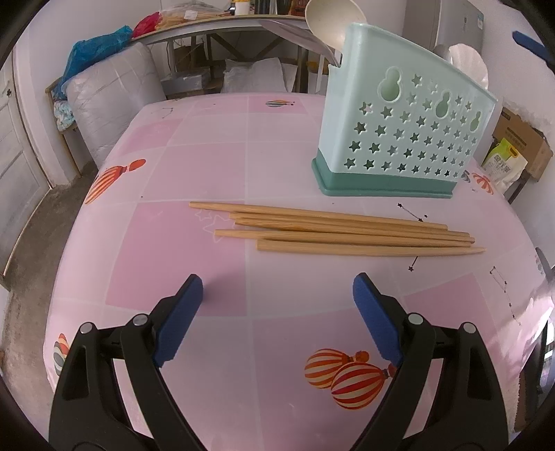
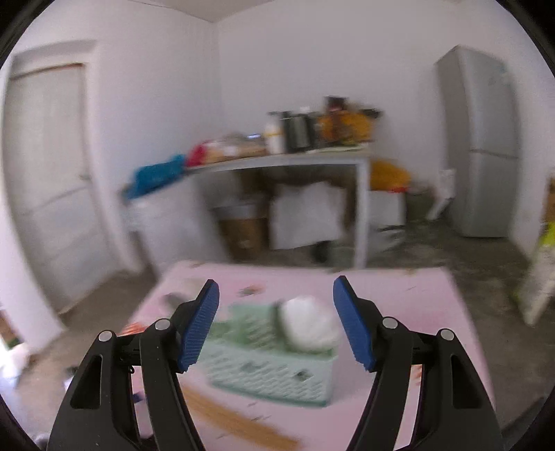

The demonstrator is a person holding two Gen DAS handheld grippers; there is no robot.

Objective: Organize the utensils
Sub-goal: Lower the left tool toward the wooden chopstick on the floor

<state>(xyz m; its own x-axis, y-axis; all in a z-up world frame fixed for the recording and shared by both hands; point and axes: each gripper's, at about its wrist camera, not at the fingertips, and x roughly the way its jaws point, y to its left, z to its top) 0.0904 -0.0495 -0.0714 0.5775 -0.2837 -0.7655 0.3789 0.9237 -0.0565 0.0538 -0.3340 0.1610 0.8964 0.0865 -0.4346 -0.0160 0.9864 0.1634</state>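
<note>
Wooden chopsticks [image 1: 333, 230], five by my count, lie loose in a rough bundle on a pink tablecloth [image 1: 194, 166], their tips pointing to the right in the left wrist view. Just beyond them, not touching, stands a mint-green utensil holder [image 1: 402, 138] with star-shaped cut-outs and a darker green base. Behind its top edge rises the bowl of a cream ladle [image 1: 333, 20], and a white scalloped spoon [image 1: 466, 62] shows behind its right side.

The left gripper [image 1: 277, 291] hangs above the cloth near the chopsticks, its blue-padded jaws spread wide and empty.

The right wrist view is blurred. The right gripper [image 2: 275, 295] is above the holder [image 2: 274, 367], jaws parted with nothing gripped; the white spoon [image 2: 308, 328] appears between them but seems to sit in the holder below, not in the pads. A strip of chopsticks [image 2: 239, 423] lies on the cloth beside the holder.

The tablecloth is printed with striped hot-air balloons [image 1: 347, 376] and star constellations. Around the table: a cluttered side table [image 2: 277, 161], a grey refrigerator [image 2: 482, 145], a white door [image 2: 52, 173], a blue bag [image 1: 93, 52], and a cardboard box [image 1: 523, 138] with a green-and-white packet [image 1: 504, 164] whose printed characters are too small to read.
</note>
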